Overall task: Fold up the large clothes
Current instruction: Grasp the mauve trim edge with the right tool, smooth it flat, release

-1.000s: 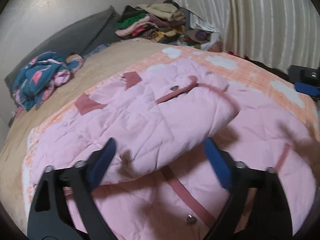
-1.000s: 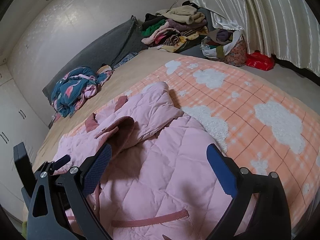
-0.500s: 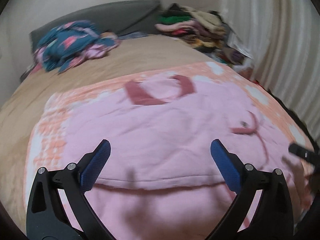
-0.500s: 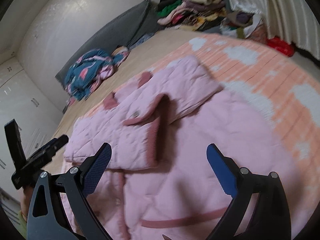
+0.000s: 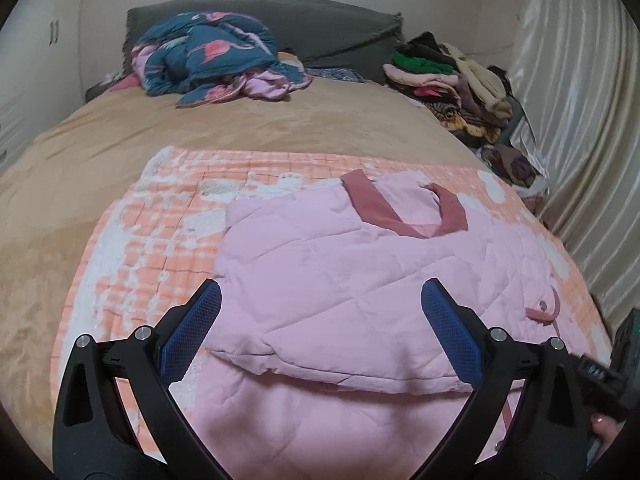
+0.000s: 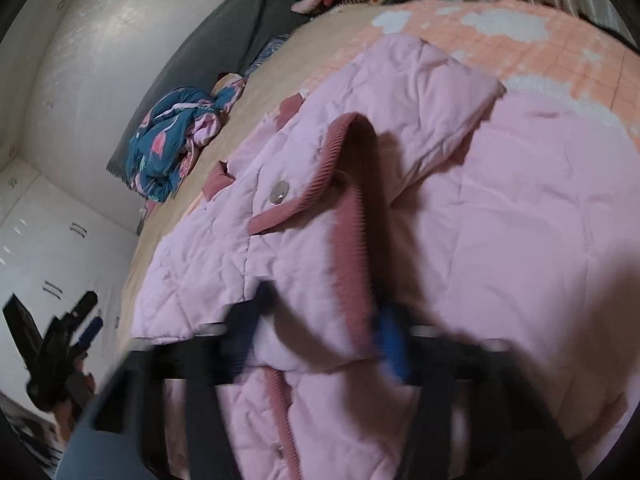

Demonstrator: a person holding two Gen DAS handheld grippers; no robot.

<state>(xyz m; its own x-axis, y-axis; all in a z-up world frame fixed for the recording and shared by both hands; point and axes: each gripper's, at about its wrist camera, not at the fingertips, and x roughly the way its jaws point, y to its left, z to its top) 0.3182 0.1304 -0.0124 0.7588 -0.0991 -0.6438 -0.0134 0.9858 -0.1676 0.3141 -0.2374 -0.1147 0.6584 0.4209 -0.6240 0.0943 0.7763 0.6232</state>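
A quilted pale pink jacket with dusty-rose ribbed trim [image 5: 344,280] lies spread on an orange-and-white checked blanket with cloud shapes [image 5: 160,240], which covers the near end of a bed with a tan sheet [image 5: 200,128]. One panel of the jacket is folded across the body, its folded edge running toward the bed's near edge. The left gripper [image 5: 320,336], black with 2 blue-padded fingers, hangs above that fold with its jaws wide and nothing between them. The right gripper [image 6: 320,332], blurred by motion, is closing its jaws on the folded panel's lower edge beside the rose trim; pink fabric sits between the fingers. At the head of the bed, a crumpled blue-and-pink patterned cloth [image 5: 216,56] rests against a long grey cushion [image 5: 328,24]. A heap of mixed clothes [image 5: 448,80] sits at the far right corner, beside a pale shiny curtain [image 5: 580,140].
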